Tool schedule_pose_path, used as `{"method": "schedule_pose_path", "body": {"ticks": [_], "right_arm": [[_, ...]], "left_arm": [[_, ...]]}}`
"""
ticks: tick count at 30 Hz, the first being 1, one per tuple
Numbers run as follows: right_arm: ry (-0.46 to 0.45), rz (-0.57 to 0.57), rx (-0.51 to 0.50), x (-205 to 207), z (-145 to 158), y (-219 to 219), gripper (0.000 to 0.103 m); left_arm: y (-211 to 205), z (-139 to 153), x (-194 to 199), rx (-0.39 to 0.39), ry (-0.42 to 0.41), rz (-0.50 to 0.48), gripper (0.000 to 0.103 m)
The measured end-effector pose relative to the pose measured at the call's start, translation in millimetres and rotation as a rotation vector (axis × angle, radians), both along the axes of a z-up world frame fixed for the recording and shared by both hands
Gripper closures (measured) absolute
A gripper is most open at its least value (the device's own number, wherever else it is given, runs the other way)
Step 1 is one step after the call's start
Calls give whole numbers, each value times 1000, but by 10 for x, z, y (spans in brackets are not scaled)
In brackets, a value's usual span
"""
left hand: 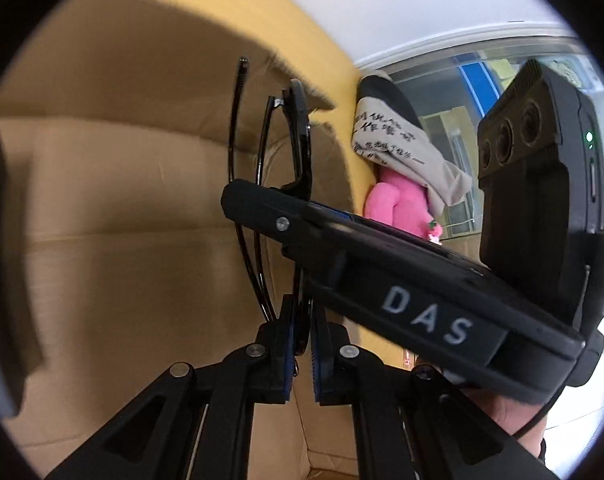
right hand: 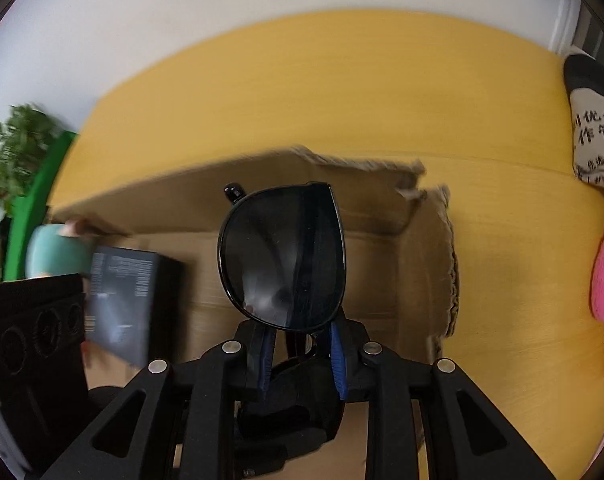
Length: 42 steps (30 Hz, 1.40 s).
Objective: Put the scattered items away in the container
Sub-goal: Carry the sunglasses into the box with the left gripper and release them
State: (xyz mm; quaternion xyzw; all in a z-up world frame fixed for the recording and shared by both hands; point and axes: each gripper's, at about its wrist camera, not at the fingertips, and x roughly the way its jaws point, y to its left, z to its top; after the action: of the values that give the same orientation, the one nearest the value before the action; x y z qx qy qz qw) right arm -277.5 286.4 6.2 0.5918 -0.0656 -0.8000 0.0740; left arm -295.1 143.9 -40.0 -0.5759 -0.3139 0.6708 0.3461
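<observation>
Above the open cardboard box point(right hand: 381, 216), black sunglasses point(right hand: 282, 256) stand upright, long axis vertical, gripped at once by the left gripper point(left hand: 300, 340) and right gripper point(right hand: 302, 354), both clenched on the frame; the box interior lies directly beyond.

A yellow worktop point(right hand: 501, 128) fills the middle and right of the right wrist view, with a white wall point(right hand: 222, 8) above it. At the far left sits a blurred green plant point(right hand: 18, 148). A pink plush point(left hand: 397, 208) lies right of centre in the left wrist view, under a beige cloth point(left hand: 397, 148) printed with black characters. Behind them, in the upper right, runs a window point(left hand: 453, 92) with a white frame.
</observation>
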Motion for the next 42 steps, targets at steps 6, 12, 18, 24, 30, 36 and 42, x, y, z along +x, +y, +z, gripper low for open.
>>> {"method": "schedule_pose_path", "body": {"ticks": [6, 12, 18, 24, 30, 36, 42], "right_arm": [[-13, 10, 104, -58, -134, -9, 78], [7, 29, 138, -57, -90, -124, 42], [69, 5, 161, 74, 168, -138, 22], [144, -15, 103, 361, 372, -63, 20], [59, 11, 60, 459, 246, -96, 30], [-11, -41, 8, 522, -101, 98, 66], [-5, 7, 121, 327, -109, -46, 81]], "left_arm": [[-91, -161, 51, 13, -67, 34, 96], [-255, -117, 158, -39, -86, 65, 76], [-316, 117, 342, -146, -18, 47, 47], [-472, 329, 460, -188, 47, 60, 47], [-355, 319, 455, -233, 68, 31, 47], [-111, 169, 481, -256, 52, -28, 47], [-26, 118, 468, -262, 45, -35, 49]]}}
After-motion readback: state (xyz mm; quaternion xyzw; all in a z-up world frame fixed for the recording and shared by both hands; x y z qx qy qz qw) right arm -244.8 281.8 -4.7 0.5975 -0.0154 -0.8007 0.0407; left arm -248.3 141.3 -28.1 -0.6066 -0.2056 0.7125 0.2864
